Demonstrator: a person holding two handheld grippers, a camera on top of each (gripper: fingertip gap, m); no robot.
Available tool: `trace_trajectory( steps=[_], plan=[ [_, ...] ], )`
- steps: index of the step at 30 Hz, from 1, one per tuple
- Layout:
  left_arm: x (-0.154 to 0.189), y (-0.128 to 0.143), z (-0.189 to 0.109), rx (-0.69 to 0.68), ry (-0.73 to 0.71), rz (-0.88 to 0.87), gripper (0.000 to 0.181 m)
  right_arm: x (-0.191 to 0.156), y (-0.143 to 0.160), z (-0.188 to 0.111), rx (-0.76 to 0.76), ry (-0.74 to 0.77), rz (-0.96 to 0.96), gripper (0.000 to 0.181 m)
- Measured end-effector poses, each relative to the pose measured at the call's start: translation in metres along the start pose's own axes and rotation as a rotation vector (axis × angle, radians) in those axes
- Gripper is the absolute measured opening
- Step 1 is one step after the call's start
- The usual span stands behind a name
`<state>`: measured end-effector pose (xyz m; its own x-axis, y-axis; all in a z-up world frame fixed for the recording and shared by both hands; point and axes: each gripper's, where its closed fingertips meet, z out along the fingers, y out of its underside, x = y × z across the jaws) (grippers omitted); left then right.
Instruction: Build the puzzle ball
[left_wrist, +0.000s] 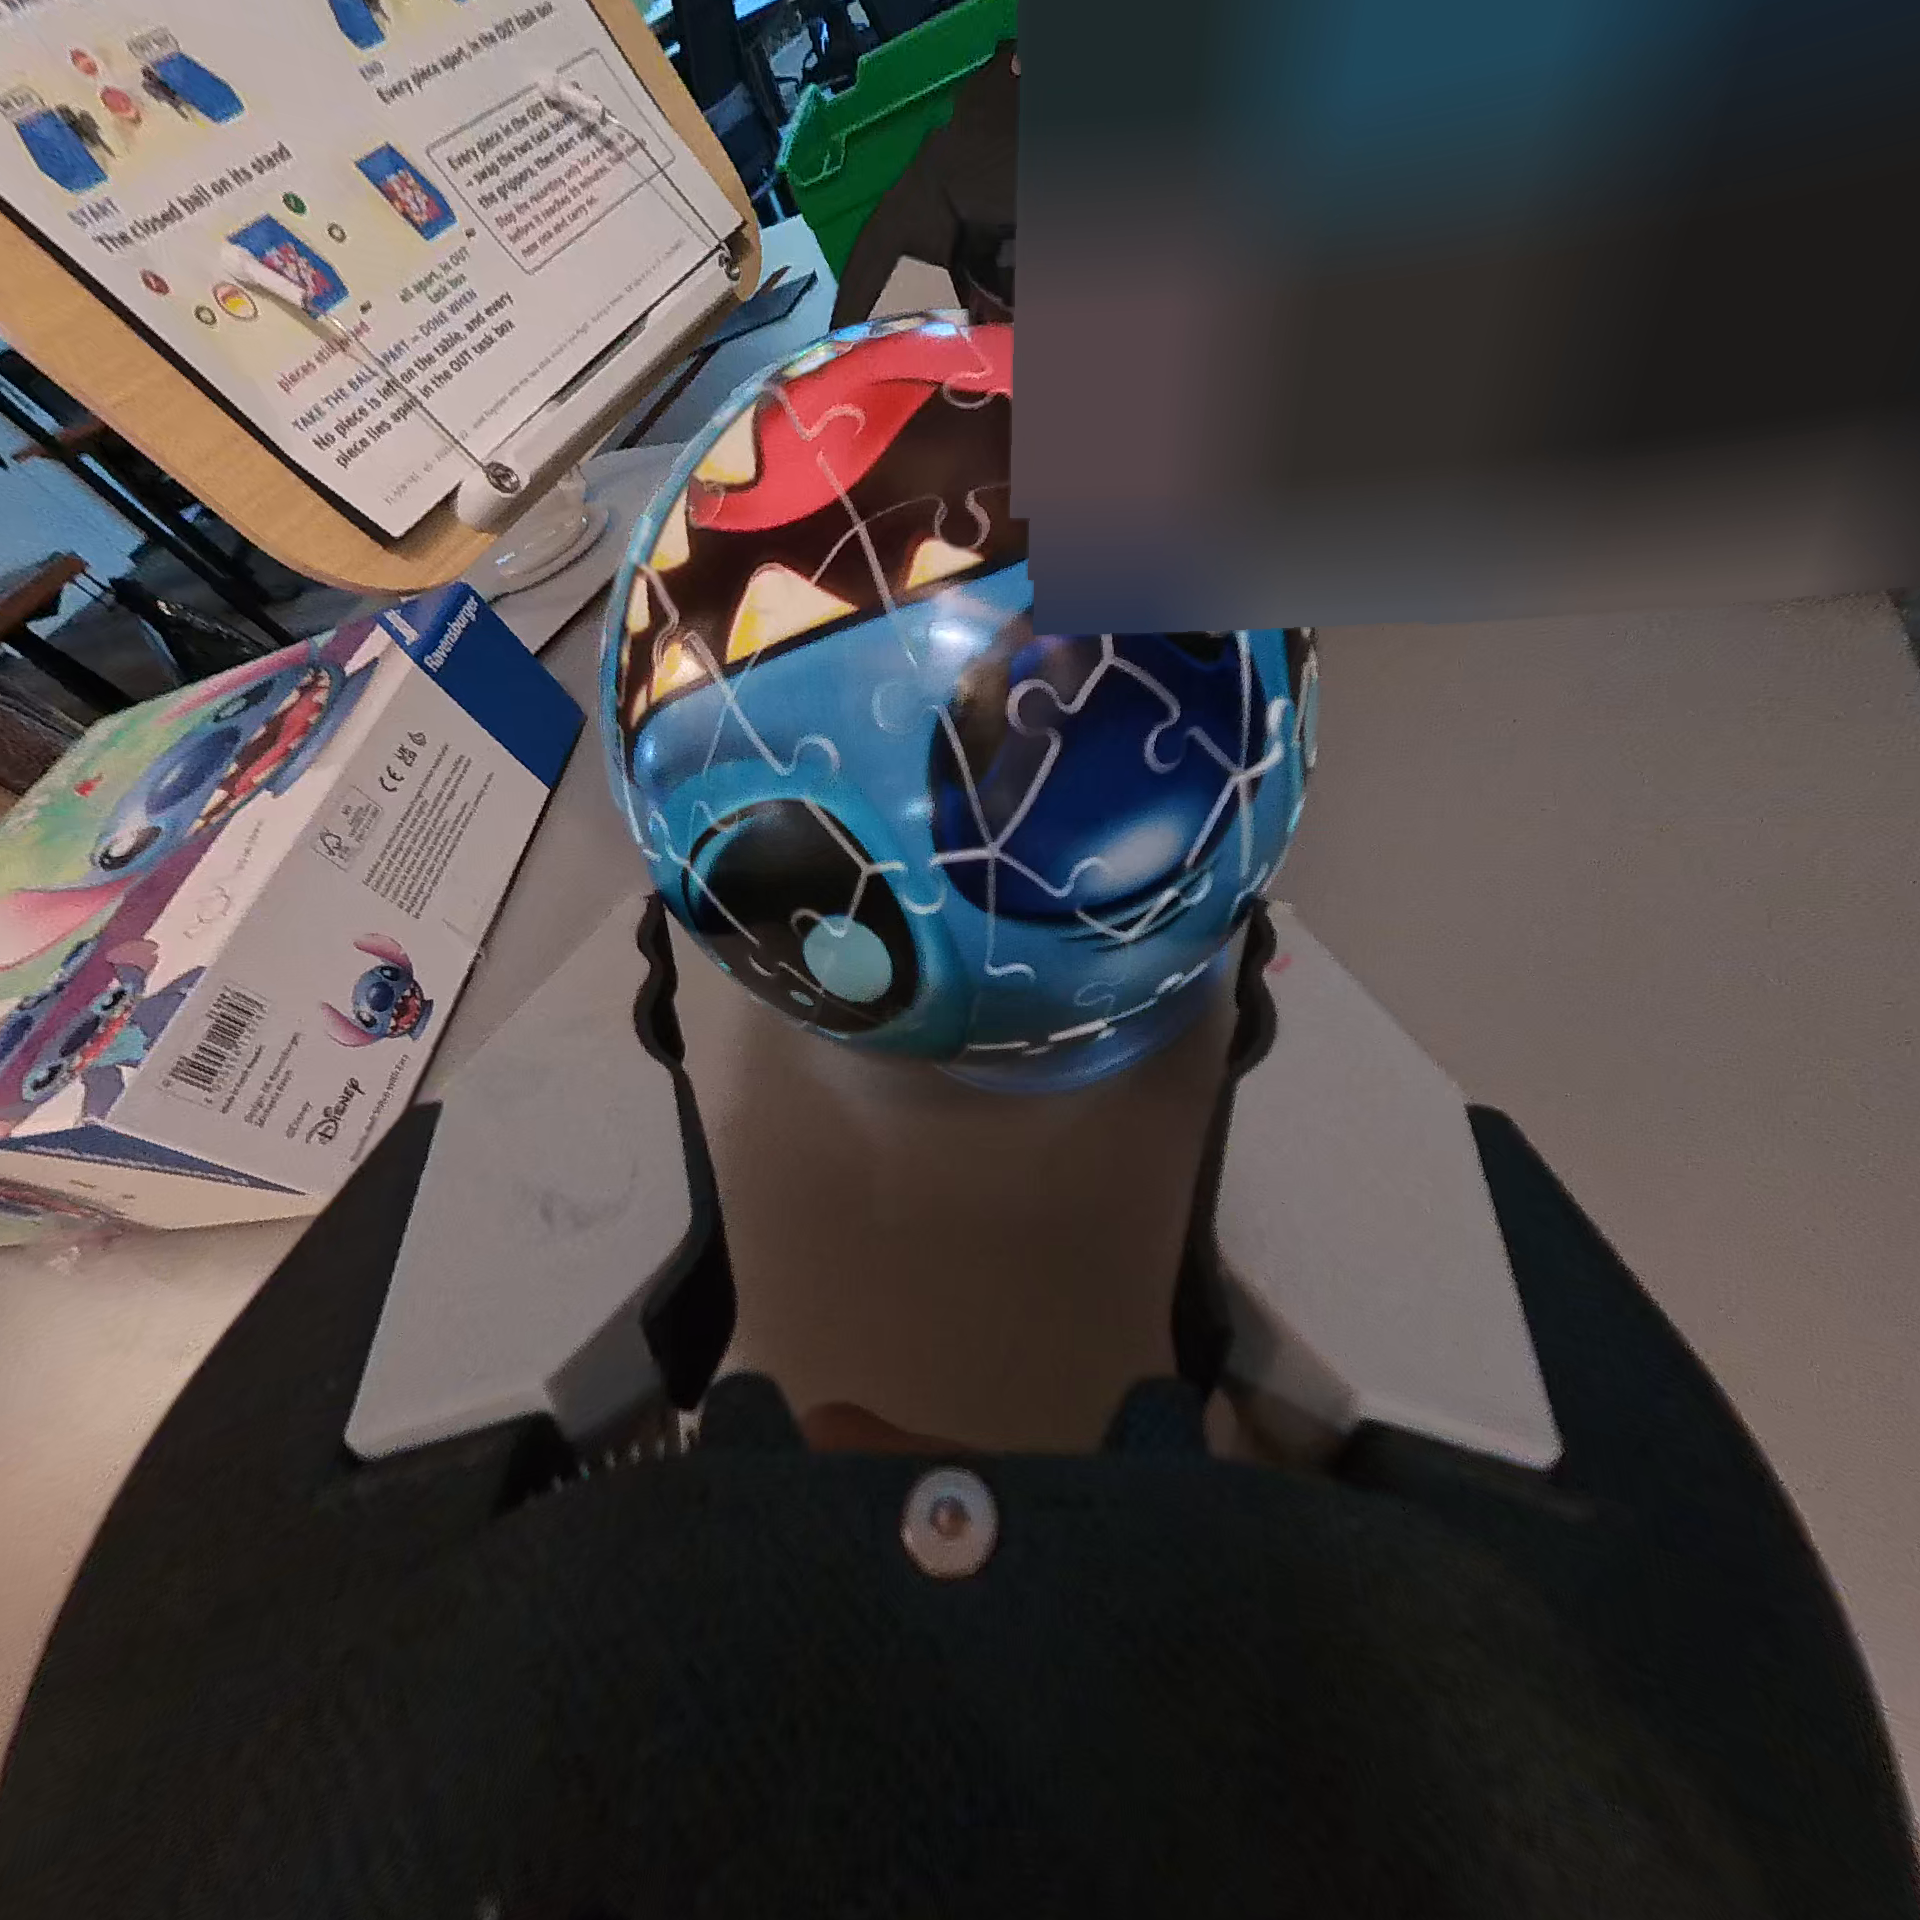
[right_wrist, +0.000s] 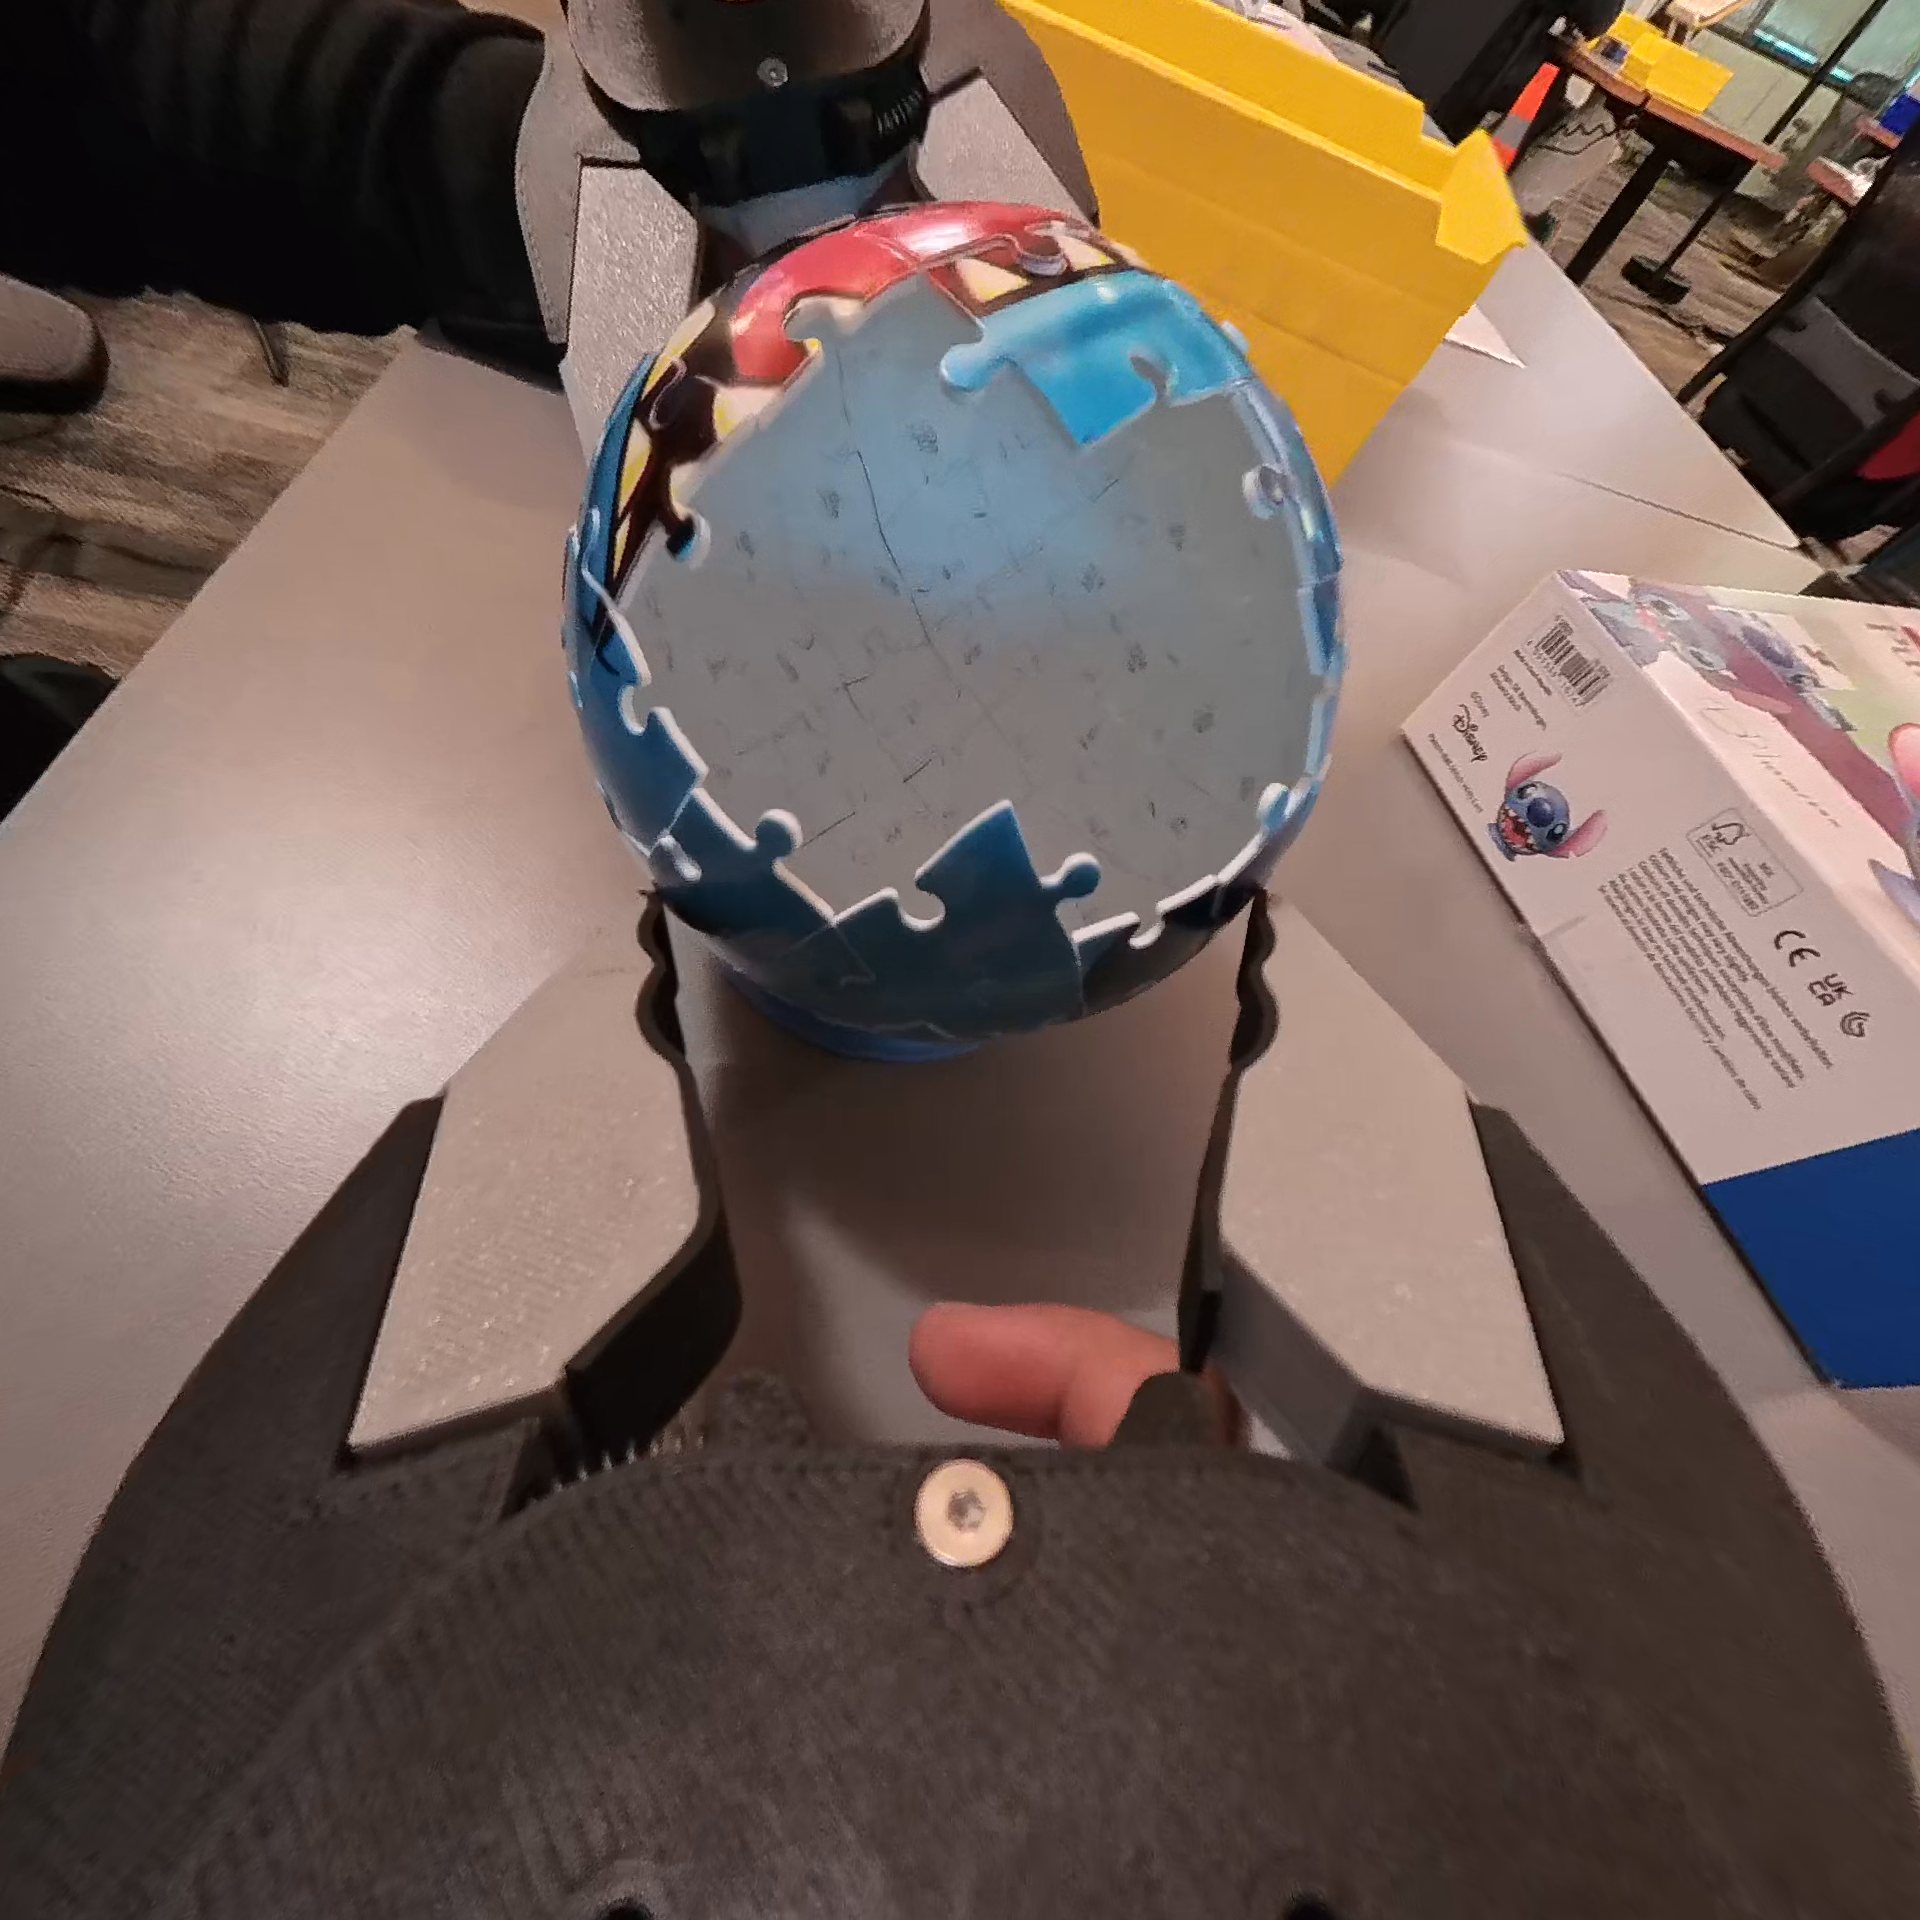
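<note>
The puzzle ball (left_wrist: 935, 748) stands on the grey table on a low blue stand (right_wrist: 873, 1039). In the left wrist view it shows a closed printed face in blue, red and black. In the right wrist view the ball (right_wrist: 935, 623) has a large jagged-edged opening that shows the pale blue inside of the far pieces. My left gripper (left_wrist: 956, 935) is open, with its fingertips flanking the ball's lower sides. My right gripper (right_wrist: 951, 935) is open and flanks the ball from the opposite side. The left gripper's body (right_wrist: 769, 94) shows behind the ball.
The puzzle's box (left_wrist: 260, 883) lies flat on the table (right_wrist: 260, 831) beside the ball, and also shows in the right wrist view (right_wrist: 1714, 883). An instruction sheet on a wooden board (left_wrist: 364, 260) stands behind it. A yellow bin (right_wrist: 1278, 208) and a green bin (left_wrist: 894, 135) stand farther off. The gap from one gripper's tips to the other's is roughly 7 centimeters.
</note>
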<state>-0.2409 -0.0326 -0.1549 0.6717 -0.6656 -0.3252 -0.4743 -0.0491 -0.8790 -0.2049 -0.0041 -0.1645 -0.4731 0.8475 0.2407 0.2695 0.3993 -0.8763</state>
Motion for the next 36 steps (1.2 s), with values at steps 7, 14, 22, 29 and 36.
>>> trace_trajectory(
  steps=[7,14,22,29,36],
  plan=[
    [-0.0021,0.0001,0.0010,-0.005,0.068,-0.188,0.106,0.0014,-0.0057,-0.0013,0.032,-0.078,0.178,0.107],
    [-0.0043,-0.0016,0.0018,0.010,0.119,-0.336,0.106,0.0037,-0.0092,-0.0028,0.045,-0.134,0.324,0.107],
    [-0.0040,-0.0011,0.0014,0.008,0.121,-0.342,0.107,0.0038,-0.0090,-0.0024,0.040,-0.138,0.330,0.108],
    [-0.0040,-0.0007,0.0013,0.006,0.121,-0.345,0.107,0.0040,-0.0087,-0.0023,0.042,-0.139,0.332,0.108],
    [-0.0034,0.0002,0.0017,-0.001,0.120,-0.340,0.107,0.0038,-0.0071,-0.0021,0.039,-0.141,0.328,0.108]
  ],
)
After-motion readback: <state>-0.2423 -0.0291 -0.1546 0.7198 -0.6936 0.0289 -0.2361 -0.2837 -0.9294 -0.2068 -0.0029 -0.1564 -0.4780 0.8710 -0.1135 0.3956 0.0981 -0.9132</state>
